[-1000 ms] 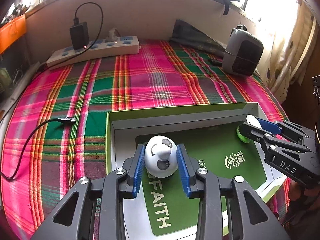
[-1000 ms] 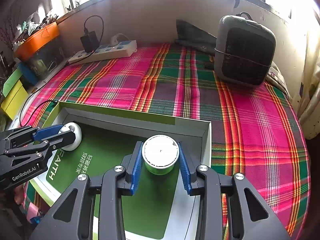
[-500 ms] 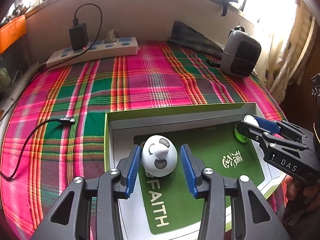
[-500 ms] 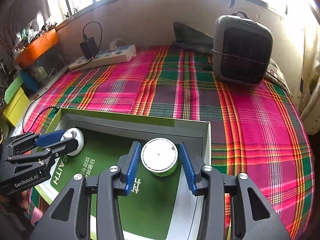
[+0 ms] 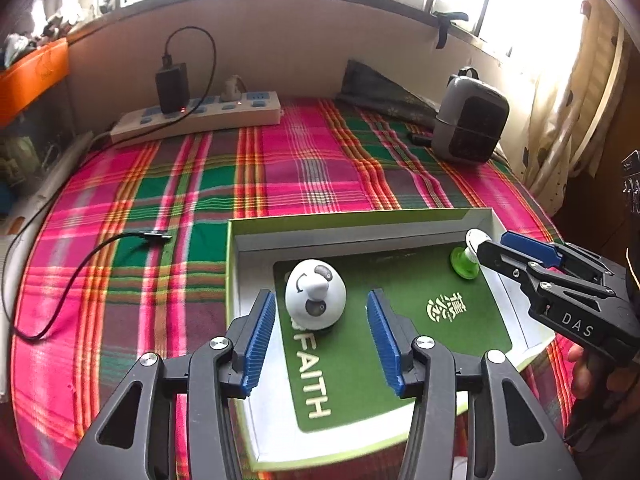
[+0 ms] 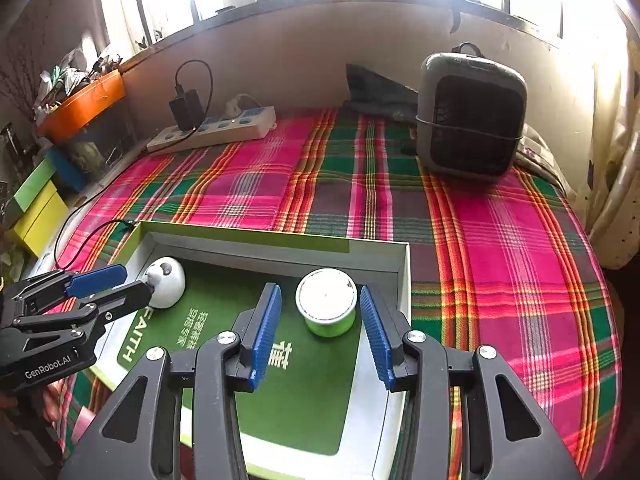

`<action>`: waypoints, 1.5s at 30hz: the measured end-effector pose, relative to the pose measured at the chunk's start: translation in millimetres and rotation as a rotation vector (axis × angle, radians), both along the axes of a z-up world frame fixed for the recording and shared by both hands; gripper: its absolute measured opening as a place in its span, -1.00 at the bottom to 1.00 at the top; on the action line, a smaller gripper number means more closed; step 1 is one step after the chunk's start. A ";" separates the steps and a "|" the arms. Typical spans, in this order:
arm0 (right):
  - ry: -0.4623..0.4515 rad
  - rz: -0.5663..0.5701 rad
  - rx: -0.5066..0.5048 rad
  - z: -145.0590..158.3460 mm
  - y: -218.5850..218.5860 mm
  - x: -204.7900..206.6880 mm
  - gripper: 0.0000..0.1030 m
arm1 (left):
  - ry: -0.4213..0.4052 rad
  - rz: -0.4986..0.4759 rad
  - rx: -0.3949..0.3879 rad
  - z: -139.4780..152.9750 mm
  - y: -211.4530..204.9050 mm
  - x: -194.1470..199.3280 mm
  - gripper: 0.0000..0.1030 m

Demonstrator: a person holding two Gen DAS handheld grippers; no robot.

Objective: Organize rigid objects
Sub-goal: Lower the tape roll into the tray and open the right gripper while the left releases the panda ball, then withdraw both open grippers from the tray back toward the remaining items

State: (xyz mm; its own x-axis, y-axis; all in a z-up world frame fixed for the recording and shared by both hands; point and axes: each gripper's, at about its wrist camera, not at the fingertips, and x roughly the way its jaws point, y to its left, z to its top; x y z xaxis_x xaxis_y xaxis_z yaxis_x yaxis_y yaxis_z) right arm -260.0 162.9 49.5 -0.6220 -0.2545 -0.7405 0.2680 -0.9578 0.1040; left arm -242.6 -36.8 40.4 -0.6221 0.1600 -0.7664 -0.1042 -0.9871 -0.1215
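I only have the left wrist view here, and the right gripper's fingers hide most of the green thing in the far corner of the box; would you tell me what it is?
Observer: The right wrist view shows a short green cup with a flat white top, standing upright on the box's green floor.
Operator: Thank you. Is the right gripper clamped on it?
Observer: No. The right gripper has just been opening; both blue pads stand clear of the cup, which sits between them.
Operator: How near the box wall is it?
Observer: Close to the far right corner, but a strip of green floor shows between cup and wall.
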 end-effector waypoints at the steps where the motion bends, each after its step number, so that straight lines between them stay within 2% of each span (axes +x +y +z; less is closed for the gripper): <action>1: 0.002 -0.001 0.000 1.5 0.2 2.6 -0.16 | 0.004 0.002 0.002 2.3 -0.5 3.6 -0.08; 10: 0.039 -0.012 -0.001 15.7 2.8 31.6 -0.16 | 0.047 0.020 -0.012 16.5 -4.0 39.4 -0.07; 22: 0.048 -0.036 -0.027 18.7 13.6 80.3 -0.16 | 0.076 0.044 0.022 24.6 -14.4 89.9 -0.07; 28: 0.054 -0.051 -0.050 17.3 22.0 106.6 -0.16 | 0.081 0.066 0.027 22.5 -21.7 113.9 -0.07; 32: 0.067 -0.068 -0.027 13.7 25.2 123.8 -0.16 | 0.090 0.083 0.028 20.8 -27.6 131.1 -0.07; 45: 0.044 -0.090 -0.054 -1.8 37.9 172.8 -0.16 | 0.088 0.149 0.061 4.1 -48.9 165.6 -0.07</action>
